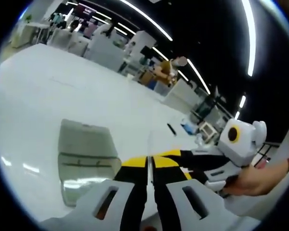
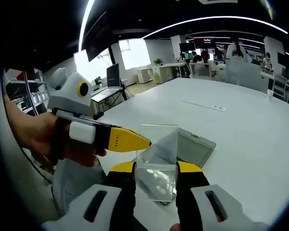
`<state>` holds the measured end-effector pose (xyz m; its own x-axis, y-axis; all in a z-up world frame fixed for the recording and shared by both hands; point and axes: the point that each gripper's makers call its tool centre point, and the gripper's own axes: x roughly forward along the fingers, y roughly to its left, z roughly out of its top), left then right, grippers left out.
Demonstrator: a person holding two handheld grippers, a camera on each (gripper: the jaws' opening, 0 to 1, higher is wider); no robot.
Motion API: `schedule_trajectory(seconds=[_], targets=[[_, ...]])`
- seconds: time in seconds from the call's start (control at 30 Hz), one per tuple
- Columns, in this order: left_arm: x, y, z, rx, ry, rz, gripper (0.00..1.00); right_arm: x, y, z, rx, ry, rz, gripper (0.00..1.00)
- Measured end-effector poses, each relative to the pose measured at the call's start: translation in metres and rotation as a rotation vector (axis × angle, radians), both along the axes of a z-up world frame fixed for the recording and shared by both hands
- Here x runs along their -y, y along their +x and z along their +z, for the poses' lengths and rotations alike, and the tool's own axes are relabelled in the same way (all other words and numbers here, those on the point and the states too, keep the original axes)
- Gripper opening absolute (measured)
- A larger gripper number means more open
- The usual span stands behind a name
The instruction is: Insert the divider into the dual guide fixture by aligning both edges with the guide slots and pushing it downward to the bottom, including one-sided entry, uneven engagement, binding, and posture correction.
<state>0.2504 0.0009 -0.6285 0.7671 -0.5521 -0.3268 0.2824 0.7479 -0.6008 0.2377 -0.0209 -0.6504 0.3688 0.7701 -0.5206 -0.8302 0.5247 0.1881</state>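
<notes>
The divider (image 2: pixel 156 178) is a clear thin plate held above the white table (image 2: pixel 250 144). My right gripper (image 2: pixel 155 168) grips it across its width, one yellow-tipped finger against each side edge. My left gripper (image 1: pixel 149 163) is shut on the same plate, which appears edge-on as a thin pale line, the divider (image 1: pixel 148 149), between its fingers. In the right gripper view, the left gripper (image 2: pixel 135 140) comes in from the left and pinches the plate's upper corner. The clear guide fixture (image 1: pixel 84 154) lies flat on the table to the left and below; in the right gripper view the fixture (image 2: pixel 197 147) sits just behind the plate.
A person's hand (image 1: pixel 253 178) holds the right gripper (image 1: pixel 183 163) at the right of the left gripper view. Small items (image 1: pixel 188 127) lie farther out on the table. Desks, monitors and people fill the room behind.
</notes>
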Motion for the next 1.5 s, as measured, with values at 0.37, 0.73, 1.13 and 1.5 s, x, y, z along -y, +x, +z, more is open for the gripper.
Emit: schedule_trajectory(seconds=[0.37, 0.73, 1.13, 1.5], targets=[[-0.0016, -0.0005, -0.0036, -0.022, -0.041, 0.020, 0.00, -0.0017, -0.0013, -0.0037, -0.013, -0.001, -0.013, 0.27], [-0.0014, -0.0009, -0.0050, -0.014, -0.039, 0.012, 0.00, -0.0022, -0.0017, -0.0062, -0.025, 0.006, -0.023, 0.28], [-0.0018, -0.0023, -0.0044, -0.015, -0.044, 0.011, 0.00, -0.0029, -0.0031, -0.0059, -0.024, 0.007, -0.016, 0.29], [-0.0028, -0.0027, -0.0024, -0.002, -0.053, 0.008, 0.00, -0.0060, -0.0061, -0.0060, -0.045, 0.026, 0.006, 0.32]])
